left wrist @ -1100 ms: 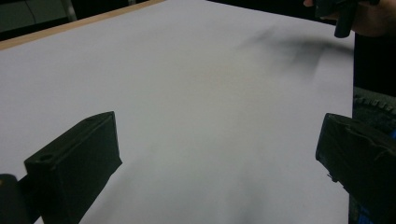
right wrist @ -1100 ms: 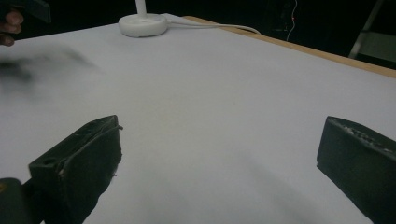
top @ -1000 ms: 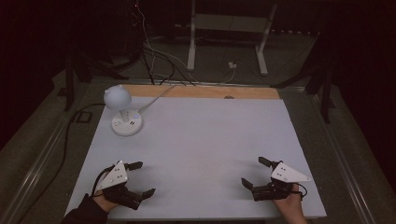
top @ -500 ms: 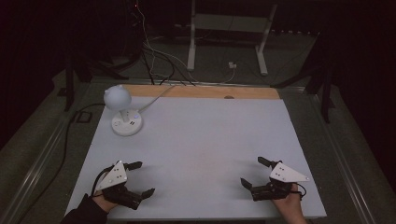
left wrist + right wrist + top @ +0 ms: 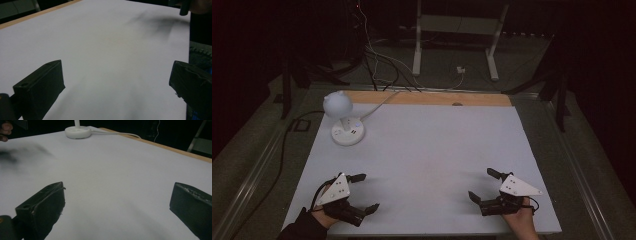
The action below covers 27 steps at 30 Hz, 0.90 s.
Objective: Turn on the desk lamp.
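The table [image 5: 427, 165] is the largest thing in view: a pale, matte sheet with a wooden strip along its far edge, lying bare under and ahead of both tools.

Next in size is the lamp [image 5: 344, 117], the only loose thing on the sheet. It stands well ahead of the left gripper [image 5: 366, 192] and slightly to that tool's left; from the right gripper [image 5: 483, 185] it sits far ahead and off to the left, near the far corner. In the right gripper view its round white base [image 5: 77, 132] shows at the far end of the table, with a cord [image 5: 117, 134] running off to the wooden edge. It has a ball-shaped shade [image 5: 337, 103] on a short stem above that flat disc.

By its look the lamp should be light, hard plastic, stiff and somewhat smooth, with a base broad enough to keep it steady. The thin stem between shade and base seems the best place to grip; the round shade would likely slip between flat jaws, and the cord will drag if the lamp is moved.

Both grippers rest low at the near edge, well apart from each other. Each has its jaws spread wide with only bare table between them, holding nothing.
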### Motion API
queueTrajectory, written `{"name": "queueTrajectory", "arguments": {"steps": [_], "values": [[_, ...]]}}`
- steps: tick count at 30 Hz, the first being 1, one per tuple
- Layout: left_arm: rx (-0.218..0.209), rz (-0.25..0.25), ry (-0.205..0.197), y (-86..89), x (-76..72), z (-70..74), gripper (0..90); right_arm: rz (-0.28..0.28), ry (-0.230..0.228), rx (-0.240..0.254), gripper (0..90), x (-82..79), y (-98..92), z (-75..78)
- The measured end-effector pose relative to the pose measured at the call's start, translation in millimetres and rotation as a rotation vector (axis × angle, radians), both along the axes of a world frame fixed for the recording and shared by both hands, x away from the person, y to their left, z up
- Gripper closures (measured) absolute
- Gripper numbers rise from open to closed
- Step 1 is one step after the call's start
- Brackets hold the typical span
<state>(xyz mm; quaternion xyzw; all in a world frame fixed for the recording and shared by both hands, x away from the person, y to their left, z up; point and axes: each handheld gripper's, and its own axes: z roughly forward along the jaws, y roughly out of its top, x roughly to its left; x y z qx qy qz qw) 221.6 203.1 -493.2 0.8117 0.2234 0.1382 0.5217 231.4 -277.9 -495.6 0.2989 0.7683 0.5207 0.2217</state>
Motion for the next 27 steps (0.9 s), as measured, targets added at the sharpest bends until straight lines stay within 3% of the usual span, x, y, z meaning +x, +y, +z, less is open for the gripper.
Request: {"name": "queueTrajectory", "arguments": {"steps": [9, 17, 27], "values": [[0.006, -0.032, 0.031, -5.6, 0.0, 8.5, 0.2, -0.007, -0.003, 0.007, 0.0, -0.2, -0.2, 1.0], [-0.029, -0.059, 0.032, -9.6, -0.5, 20.3, 0.2, -0.011, -0.005, 0.012, 0.0, -0.4, 0.3, 1.4], [-0.061, -0.028, 0.036, -8.8, 4.0, 32.0, 0.3, -0.012, 0.001, 0.010, 0.0, 0.5, 0.9, 0.6]]}}
